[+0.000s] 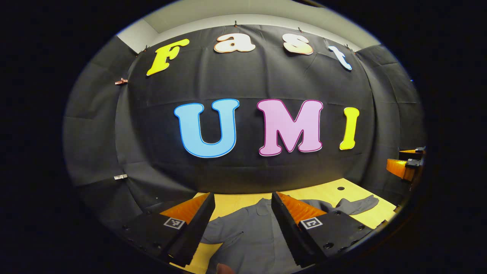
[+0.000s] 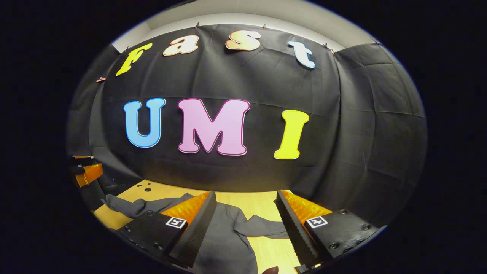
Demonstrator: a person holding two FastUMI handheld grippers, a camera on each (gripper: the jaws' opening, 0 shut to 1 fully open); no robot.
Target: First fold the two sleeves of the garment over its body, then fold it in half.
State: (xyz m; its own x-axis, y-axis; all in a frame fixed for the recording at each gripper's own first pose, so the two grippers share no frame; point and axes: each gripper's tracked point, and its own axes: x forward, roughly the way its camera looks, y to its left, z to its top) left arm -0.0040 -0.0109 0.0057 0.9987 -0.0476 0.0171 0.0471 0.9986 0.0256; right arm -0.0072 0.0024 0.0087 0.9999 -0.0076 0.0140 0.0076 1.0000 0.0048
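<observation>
A grey long-sleeved shirt (image 1: 251, 236) lies spread on the light wooden table (image 1: 236, 201), collar toward the far wall. One sleeve (image 1: 355, 204) stretches out to the right in the left gripper view. In the right gripper view the shirt (image 2: 224, 236) runs between the fingers, one sleeve (image 2: 131, 205) reaching left and another (image 2: 262, 228) lying crumpled in the middle. My left gripper (image 1: 243, 224) hangs open above the shirt's body. My right gripper (image 2: 247, 224) is open too, held above the cloth with nothing between its fingers. The right gripper (image 1: 409, 163) also appears at the far right edge.
The black cloth wall closes the booth just behind the table. Small holes (image 1: 340, 188) mark the tabletop near its back edge. The left gripper (image 2: 85, 169) shows at the left rim of the right gripper view. Bare wood (image 2: 274, 255) lies right of the shirt.
</observation>
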